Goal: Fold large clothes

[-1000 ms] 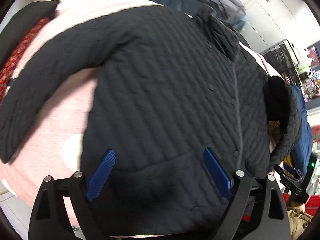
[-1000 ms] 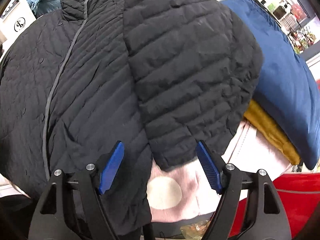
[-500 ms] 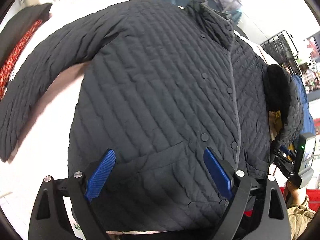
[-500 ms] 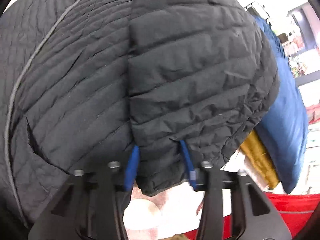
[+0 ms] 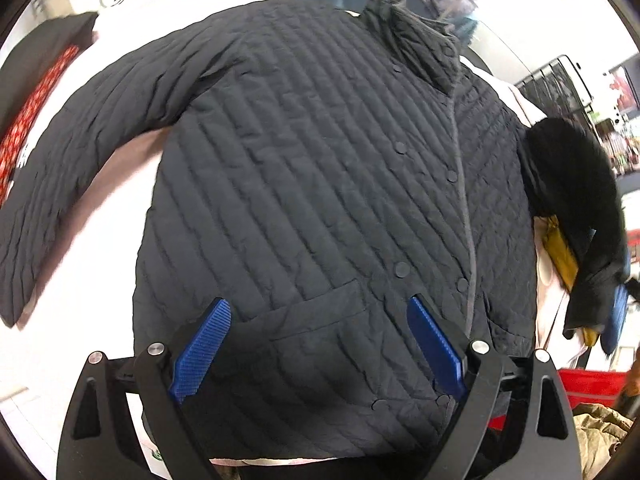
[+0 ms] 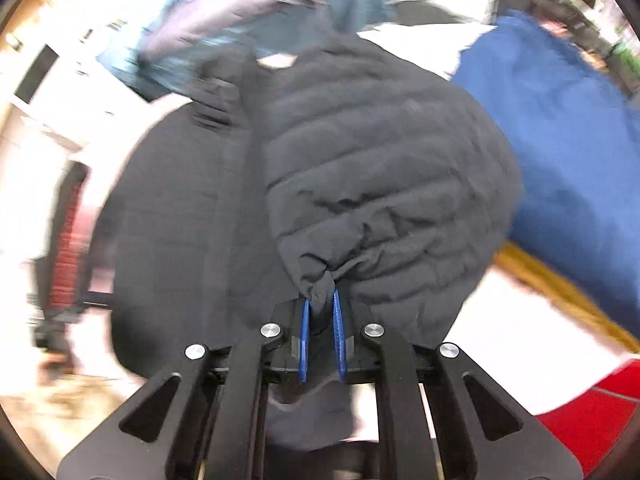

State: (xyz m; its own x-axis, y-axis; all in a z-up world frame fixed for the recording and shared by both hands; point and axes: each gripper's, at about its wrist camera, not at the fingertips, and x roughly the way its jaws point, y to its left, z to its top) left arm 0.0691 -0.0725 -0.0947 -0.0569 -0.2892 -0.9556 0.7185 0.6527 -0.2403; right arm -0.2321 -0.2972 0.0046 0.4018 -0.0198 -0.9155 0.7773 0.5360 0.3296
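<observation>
A black quilted jacket [image 5: 312,184] lies front-up on a pink-and-white cover [image 5: 80,280], collar at the far side. Its left sleeve [image 5: 80,140] stretches out to the left. My left gripper [image 5: 316,320] is open and empty above the hem and pocket. My right gripper [image 6: 322,300] is shut on the cuff of the jacket's right sleeve [image 6: 380,184] and holds it lifted over the jacket body. In the left wrist view that sleeve [image 5: 572,184] hangs raised at the right, with the right gripper's blue pad [image 5: 618,316] showing at its end.
A blue garment [image 6: 560,140] and a mustard-yellow one [image 6: 560,292] lie to the right. A grey-blue garment [image 6: 248,12] lies beyond the collar. A red-patterned black item [image 5: 36,100] is at the far left. A red bin [image 6: 588,420] stands at the lower right.
My right gripper closed on the right sleeve's cuff and lifted it; that view is now motion-blurred. My left gripper stayed open, drifting slightly over the jacket's hem.
</observation>
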